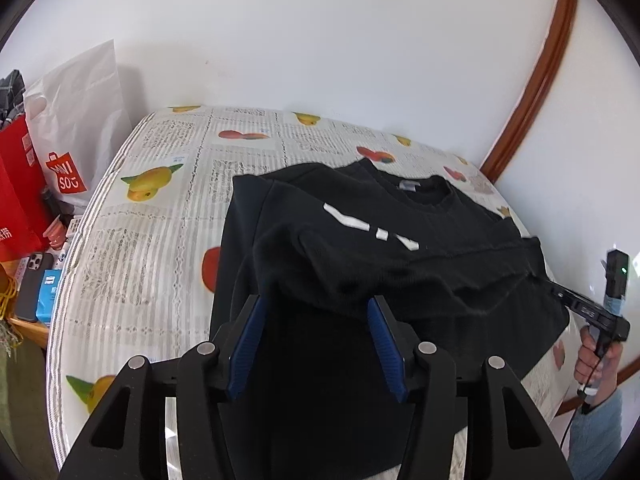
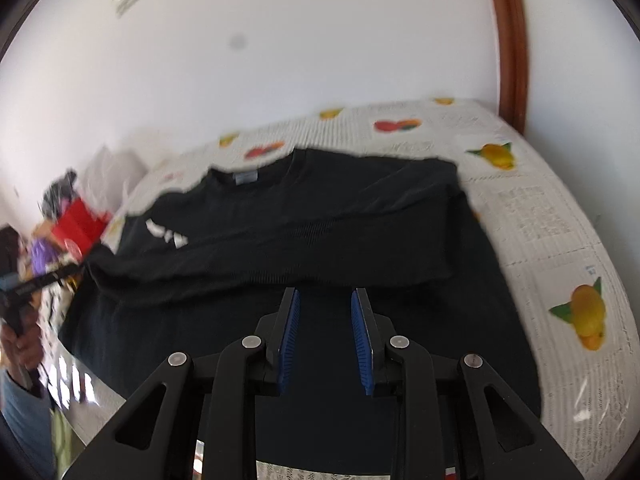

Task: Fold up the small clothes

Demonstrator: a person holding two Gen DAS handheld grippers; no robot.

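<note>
A black sweatshirt (image 1: 360,232) with white print and a grey neck label lies on the table, collar toward the wall, with a band of cloth folded across its middle. In the left wrist view my left gripper (image 1: 316,305) stands open just above the garment's near left part; a rumpled fold lies at its fingertips, and the blue pads (image 1: 245,344) do not press on it. In the right wrist view my right gripper (image 2: 325,294) is open over the sweatshirt (image 2: 320,216), at the near edge of the folded band, with nothing between its pads. Each gripper also shows at the other view's edge, held by a hand (image 1: 592,356).
The table (image 1: 152,208) wears a cloth printed with newspaper text and fruit and stands against a white wall. Left of it are a red bag (image 1: 16,200), a white shopping bag (image 1: 76,120), a phone and small clutter. A brown wooden frame (image 1: 532,92) runs up the right.
</note>
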